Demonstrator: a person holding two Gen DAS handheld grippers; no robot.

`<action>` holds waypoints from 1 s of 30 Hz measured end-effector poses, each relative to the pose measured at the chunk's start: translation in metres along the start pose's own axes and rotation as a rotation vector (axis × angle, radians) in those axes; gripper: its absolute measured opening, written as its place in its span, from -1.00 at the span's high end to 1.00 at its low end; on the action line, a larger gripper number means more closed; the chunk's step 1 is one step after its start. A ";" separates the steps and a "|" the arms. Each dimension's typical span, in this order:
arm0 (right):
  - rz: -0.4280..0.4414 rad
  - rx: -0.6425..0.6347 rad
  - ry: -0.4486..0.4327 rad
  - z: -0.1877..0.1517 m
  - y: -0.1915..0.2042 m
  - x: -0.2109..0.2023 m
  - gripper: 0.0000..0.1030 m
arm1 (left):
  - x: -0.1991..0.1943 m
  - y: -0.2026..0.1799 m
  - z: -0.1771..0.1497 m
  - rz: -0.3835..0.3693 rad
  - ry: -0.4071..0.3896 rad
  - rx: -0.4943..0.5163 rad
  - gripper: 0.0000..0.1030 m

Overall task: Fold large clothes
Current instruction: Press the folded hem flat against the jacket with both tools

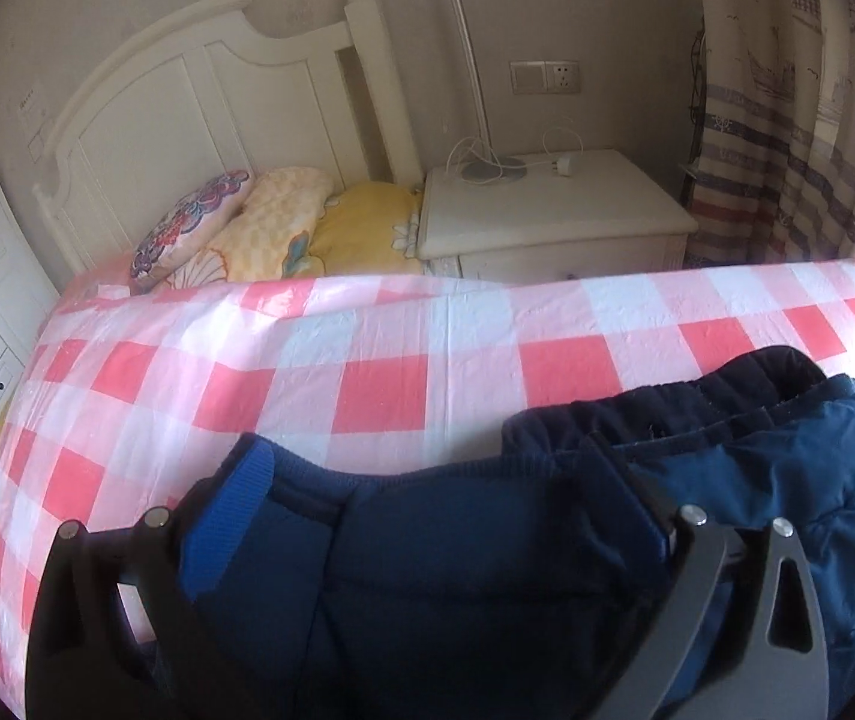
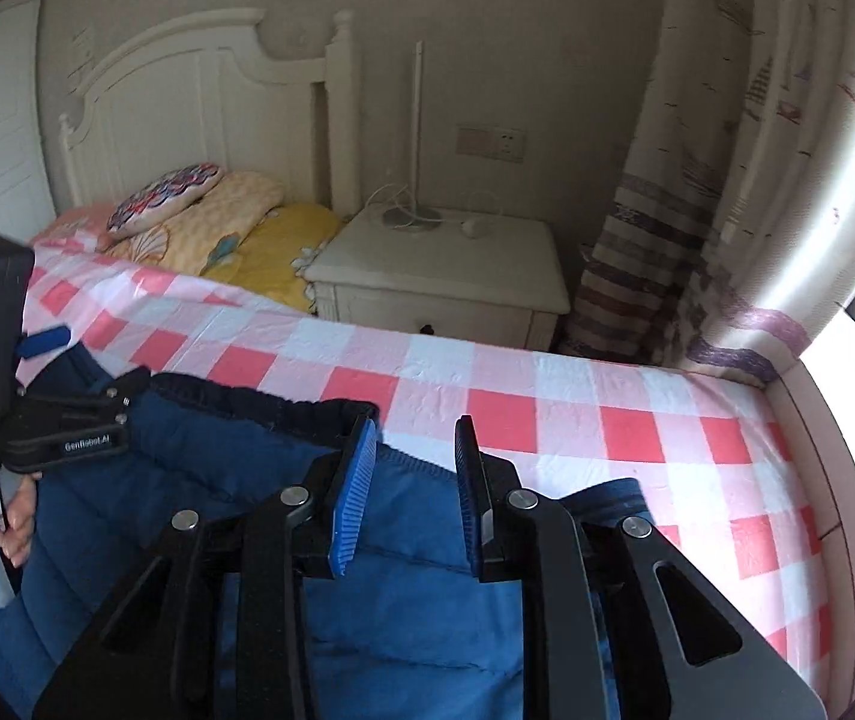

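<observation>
Nearest the lens, the right tool (image 2: 412,480) stands spread, blue ribbed pads apart, over the navy quilted padded jacket (image 2: 403,618) at the frame's bottom, on the red-and-white checked bed cover (image 2: 547,396). At left centre the left tool (image 2: 76,420), printed "GenRobot.AI", is buried in jacket fabric (image 1: 457,570); I cannot tell its grip. Bare checks run to the bed's far edge, before the white wooden nightstand (image 2: 445,276).

Ahead of the right gripper's (image 2: 415,492) parted fingers, bare checked bedsheet (image 2: 547,384) runs open to the bed's far edge. To their left, the blue padded jacket (image 2: 205,480) and the left gripper (image 2: 67,384) block passage. Beyond the edge stand a nightstand (image 2: 445,276) and curtain (image 2: 667,228); pillows (image 2: 211,222) crowd the headboard (image 2: 187,102).
</observation>
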State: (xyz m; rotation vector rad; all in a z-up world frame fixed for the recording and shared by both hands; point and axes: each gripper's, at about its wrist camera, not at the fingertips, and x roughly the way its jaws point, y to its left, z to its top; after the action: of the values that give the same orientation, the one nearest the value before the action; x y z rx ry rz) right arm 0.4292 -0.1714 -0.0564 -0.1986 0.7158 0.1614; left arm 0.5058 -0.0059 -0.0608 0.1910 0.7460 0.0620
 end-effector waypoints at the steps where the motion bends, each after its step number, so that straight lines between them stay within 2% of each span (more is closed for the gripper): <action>1: 0.021 -0.027 0.050 -0.005 0.012 0.018 0.68 | -0.004 -0.005 0.001 -0.019 -0.024 0.022 -0.96; 2: 0.014 -0.057 0.107 -0.011 0.022 0.036 0.68 | -0.005 -0.012 0.000 -0.028 -0.035 0.055 -0.96; 3: 0.004 -0.073 0.126 -0.014 0.027 0.043 0.68 | -0.001 -0.020 -0.003 -0.028 -0.026 0.091 -0.96; 5: 0.009 -0.066 0.129 -0.015 0.026 0.045 0.67 | 0.015 -0.030 -0.012 -0.016 0.041 0.129 -0.97; 7: 0.050 -0.011 0.146 -0.017 0.015 0.050 0.68 | 0.027 -0.033 -0.014 -0.017 0.082 0.138 -0.97; 11: 0.136 0.115 0.147 -0.025 -0.009 0.052 0.67 | 0.039 -0.023 -0.016 -0.069 0.118 0.080 -0.97; 14: 0.152 0.134 0.142 -0.026 -0.011 0.050 0.67 | 0.043 -0.013 -0.017 -0.126 0.131 0.030 -0.97; 21: 0.105 0.073 0.157 -0.019 -0.007 0.039 0.67 | 0.044 -0.010 -0.016 -0.156 0.136 0.012 -0.97; 22: 0.064 0.071 0.162 -0.017 -0.013 0.032 0.67 | 0.043 -0.008 -0.014 -0.166 0.140 0.013 -0.97; 25: -0.061 0.124 0.078 -0.015 -0.052 0.000 0.67 | 0.020 0.005 -0.007 -0.143 0.086 0.036 -0.97; 26: -0.096 0.165 0.085 -0.019 -0.070 -0.001 0.67 | 0.012 0.012 -0.005 -0.142 0.054 0.041 -0.97; 28: -0.097 0.238 0.135 -0.034 -0.102 0.009 0.65 | 0.008 0.024 -0.005 -0.146 0.035 0.050 -0.97; 30: -0.048 0.277 0.166 -0.060 -0.118 0.026 0.65 | 0.022 0.030 -0.010 -0.171 0.093 0.065 -0.97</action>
State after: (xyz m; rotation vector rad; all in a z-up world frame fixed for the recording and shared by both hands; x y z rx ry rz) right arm 0.4357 -0.2976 -0.1032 0.0363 0.8890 -0.0018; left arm 0.5159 0.0273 -0.0768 0.1866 0.8549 -0.1170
